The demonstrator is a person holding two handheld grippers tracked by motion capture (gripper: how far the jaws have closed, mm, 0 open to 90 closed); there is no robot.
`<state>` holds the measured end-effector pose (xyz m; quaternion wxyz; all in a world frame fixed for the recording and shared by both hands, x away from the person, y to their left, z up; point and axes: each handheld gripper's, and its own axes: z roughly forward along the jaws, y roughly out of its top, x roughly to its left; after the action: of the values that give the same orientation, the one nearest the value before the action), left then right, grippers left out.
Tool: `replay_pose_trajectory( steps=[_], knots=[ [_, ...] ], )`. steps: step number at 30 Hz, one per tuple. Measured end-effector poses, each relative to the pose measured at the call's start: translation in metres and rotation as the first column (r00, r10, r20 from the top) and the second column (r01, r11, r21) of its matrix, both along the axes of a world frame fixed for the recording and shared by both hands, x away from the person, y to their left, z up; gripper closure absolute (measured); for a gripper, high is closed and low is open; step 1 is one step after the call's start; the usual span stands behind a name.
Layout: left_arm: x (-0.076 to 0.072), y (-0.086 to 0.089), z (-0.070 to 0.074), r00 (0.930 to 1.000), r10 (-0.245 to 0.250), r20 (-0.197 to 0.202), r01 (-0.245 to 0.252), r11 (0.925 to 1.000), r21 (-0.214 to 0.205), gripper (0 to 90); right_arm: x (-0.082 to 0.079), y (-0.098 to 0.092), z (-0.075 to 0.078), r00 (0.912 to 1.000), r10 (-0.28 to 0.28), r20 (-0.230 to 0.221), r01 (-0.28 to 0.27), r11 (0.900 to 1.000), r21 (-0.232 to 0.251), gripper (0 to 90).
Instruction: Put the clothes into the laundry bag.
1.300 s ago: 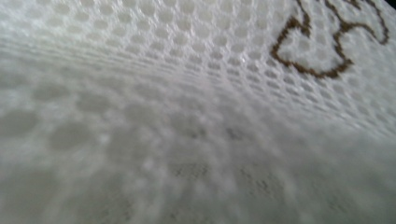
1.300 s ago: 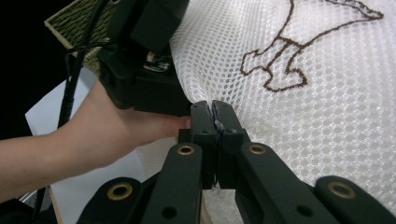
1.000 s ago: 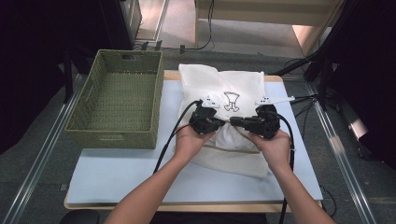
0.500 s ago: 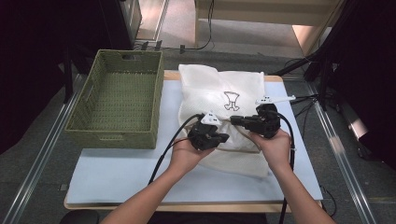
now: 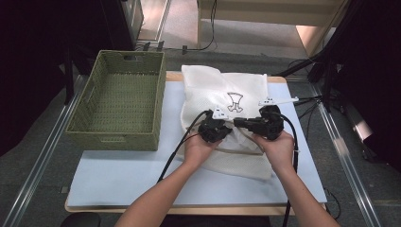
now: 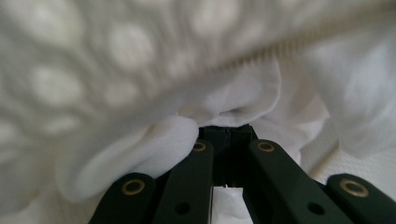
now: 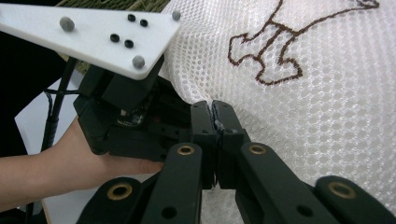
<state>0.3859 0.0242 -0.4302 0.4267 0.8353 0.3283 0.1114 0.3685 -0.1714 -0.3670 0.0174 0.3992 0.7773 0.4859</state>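
Observation:
A white mesh bag (image 5: pixel 222 90) with a brown outline drawing (image 5: pixel 234 101) lies in the middle of the table. Its near part bulges over white cloth (image 6: pixel 154 149). My left gripper (image 5: pixel 222 128) is pushed in under the mesh at the bag's mouth. In the left gripper view its jaws (image 6: pixel 229 133) are shut, with folds of the white cloth bunched over the tips and the zip edge overhead. My right gripper (image 5: pixel 238 122) points left toward it, shut on the mesh bag's edge (image 7: pixel 215 114). The left gripper's body (image 7: pixel 126 107) sits just beyond.
A green woven basket (image 5: pixel 118 104), with nothing inside it, stands at the table's left beside the bag. A pale blue mat (image 5: pixel 132 175) covers the tabletop. Cables trail from both grippers toward the near edge. Metal rails run along both sides of the table.
My left gripper has drawn back toward the person and dropped lower at the bag's mouth. The right gripper has kept its place on the mesh.

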Motion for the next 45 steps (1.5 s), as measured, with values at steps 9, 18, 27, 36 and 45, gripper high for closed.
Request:
replay_pose_trajectory(
  steps=[9, 18, 27, 36, 45],
  knots=[
    [0.008, -0.003, 0.001, 0.9929, 0.106, 0.052, -0.107, 0.9941, 0.017, 90.0, 0.004, 0.002, -0.005, 0.9999, -0.015, -0.007, 0.015, 0.9998, -0.011, 90.0],
    [0.019, -0.004, 0.006, 0.9759, 0.214, 0.040, -0.215, 0.9766, 0.006, 90.0, 0.005, 0.006, -0.006, 0.9997, -0.025, 0.006, 0.025, 0.9994, -0.024, 90.0],
    [-0.001, 0.003, 0.013, 0.9929, 0.119, 0.001, -0.119, 0.9929, -0.002, 90.0, 0.007, -0.001, -0.005, 0.9989, -0.046, 0.010, 0.046, 0.9987, -0.022, 90.0],
    [-0.052, 0.040, 0.010, 0.9947, 0.101, 0.022, -0.101, 0.9948, 0.011, 90.0, 0.006, -0.004, -0.001, 0.9984, -0.054, 0.014, 0.054, 0.9984, -0.015, 90.0],
    [-0.028, 0.028, -0.014, 0.9859, 0.167, 0.006, -0.167, 0.9859, 0.002, 90.0, 0.007, -0.001, -0.004, 0.9987, -0.050, 0.003, 0.050, 0.9986, -0.019, 90.0]
  ],
)
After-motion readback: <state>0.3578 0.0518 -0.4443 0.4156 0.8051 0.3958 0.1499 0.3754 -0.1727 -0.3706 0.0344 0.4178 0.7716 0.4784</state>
